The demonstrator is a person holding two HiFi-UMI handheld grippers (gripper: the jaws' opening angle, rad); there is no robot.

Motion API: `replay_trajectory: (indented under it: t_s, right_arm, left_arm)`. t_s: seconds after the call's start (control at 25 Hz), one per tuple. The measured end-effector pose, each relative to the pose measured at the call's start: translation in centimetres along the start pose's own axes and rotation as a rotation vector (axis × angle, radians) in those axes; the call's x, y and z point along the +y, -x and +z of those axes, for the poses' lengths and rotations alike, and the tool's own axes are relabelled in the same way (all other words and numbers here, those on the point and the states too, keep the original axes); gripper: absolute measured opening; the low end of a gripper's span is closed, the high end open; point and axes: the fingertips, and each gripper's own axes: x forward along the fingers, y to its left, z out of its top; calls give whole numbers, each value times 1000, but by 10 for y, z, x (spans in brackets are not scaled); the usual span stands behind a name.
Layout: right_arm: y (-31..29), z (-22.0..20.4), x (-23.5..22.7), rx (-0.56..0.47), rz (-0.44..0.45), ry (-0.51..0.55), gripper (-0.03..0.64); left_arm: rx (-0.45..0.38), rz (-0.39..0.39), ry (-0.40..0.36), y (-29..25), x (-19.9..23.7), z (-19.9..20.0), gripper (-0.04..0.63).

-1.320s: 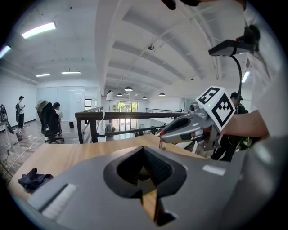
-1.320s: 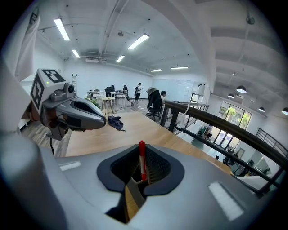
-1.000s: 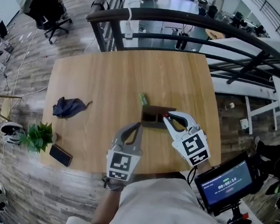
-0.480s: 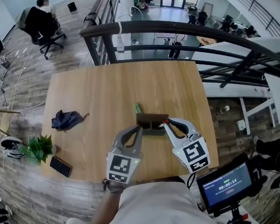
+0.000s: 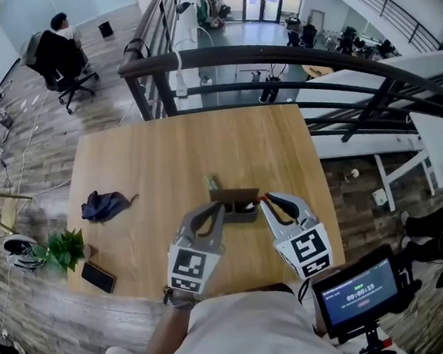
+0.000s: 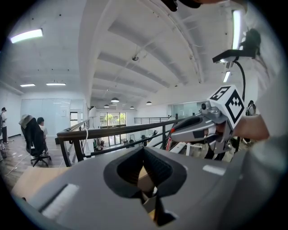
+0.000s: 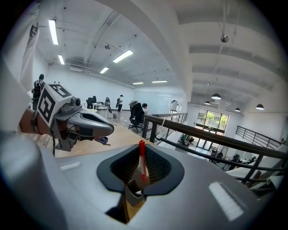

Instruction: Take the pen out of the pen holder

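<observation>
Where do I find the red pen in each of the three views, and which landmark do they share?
Head view: the pen is a red tip at the right gripper, beside the pen holder.
Left gripper view: the pen is a thin red streak right of centre, under the right gripper.
Right gripper view: the pen stands upright at centre, between the jaws.
Shared landmark: the dark railing.

Only one number reads: a timer on the small screen (image 5: 360, 293).
Its digits look like 00:00:15; the smaller print above them is too small to read.
</observation>
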Motion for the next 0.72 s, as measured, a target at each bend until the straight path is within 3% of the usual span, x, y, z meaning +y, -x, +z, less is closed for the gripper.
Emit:
replay_trajectory:
  t_s: [0.72]
  right_arm:
    - [11, 22, -16, -69, -61, -4, 37]
  left_arm:
    - [-36, -6, -34, -5, 4, 22, -2]
